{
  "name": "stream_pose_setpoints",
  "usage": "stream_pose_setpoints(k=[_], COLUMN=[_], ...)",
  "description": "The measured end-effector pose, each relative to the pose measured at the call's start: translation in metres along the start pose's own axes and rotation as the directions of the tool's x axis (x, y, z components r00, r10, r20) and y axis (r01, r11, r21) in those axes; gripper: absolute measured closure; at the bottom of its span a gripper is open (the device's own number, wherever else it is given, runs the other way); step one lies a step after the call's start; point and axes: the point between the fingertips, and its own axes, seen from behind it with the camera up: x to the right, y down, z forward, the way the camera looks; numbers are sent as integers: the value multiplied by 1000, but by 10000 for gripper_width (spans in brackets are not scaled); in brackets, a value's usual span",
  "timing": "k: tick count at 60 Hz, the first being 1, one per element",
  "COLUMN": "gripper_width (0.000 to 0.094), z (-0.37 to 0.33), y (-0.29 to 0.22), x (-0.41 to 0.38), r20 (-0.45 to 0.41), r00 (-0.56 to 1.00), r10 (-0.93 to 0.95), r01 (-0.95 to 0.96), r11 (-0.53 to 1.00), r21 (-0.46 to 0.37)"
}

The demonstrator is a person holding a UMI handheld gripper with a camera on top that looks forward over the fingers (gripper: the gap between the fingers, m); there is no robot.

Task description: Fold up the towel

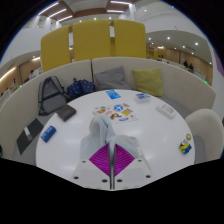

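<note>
Fingers [96, 150] of the gripper [110, 158] sit nearest, dark and angled inward, with a magenta pad [102, 158] showing on the inner face of one of them. They are clamped together on the towel [106, 130], a white cloth that rises from between the fingertips as a bunched, upright fold, its top edge standing just ahead of them over the table [150, 150]. That table is white and round-edged and carries everything else close by. Just beyond the towel lies a colourful printed sheet [118, 112], with a small blue object [113, 95] past it. Off to the left rests a dark flat notebook [66, 113], and nearer on the same side two dark flat devices [38, 131]. Toward the right edge sits a small yellow and blue item [186, 146]. A dark backpack [50, 96] stands behind the table on the left. Farther back, a pale sofa with a yellow cushion [148, 80], then tall yellow panels [92, 41].
</note>
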Motion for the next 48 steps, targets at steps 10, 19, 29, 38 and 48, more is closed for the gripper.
stream_pose_setpoints(k=[10, 19, 29, 38, 48], gripper_width=[404, 81, 71, 70, 76], z=[24, -18, -131, -243, -330], y=[31, 29, 13, 18, 34], x=[46, 69, 66, 55, 60], r20=[-24, -59, -57, -52, -79], r00=[999, 998, 998, 999, 997], r10=[-46, -6, -7, 1, 6], r01=[45, 1, 2, -8, -17], r11=[997, 996, 996, 992, 990], r21=[-67, -87, -91, -128, -139])
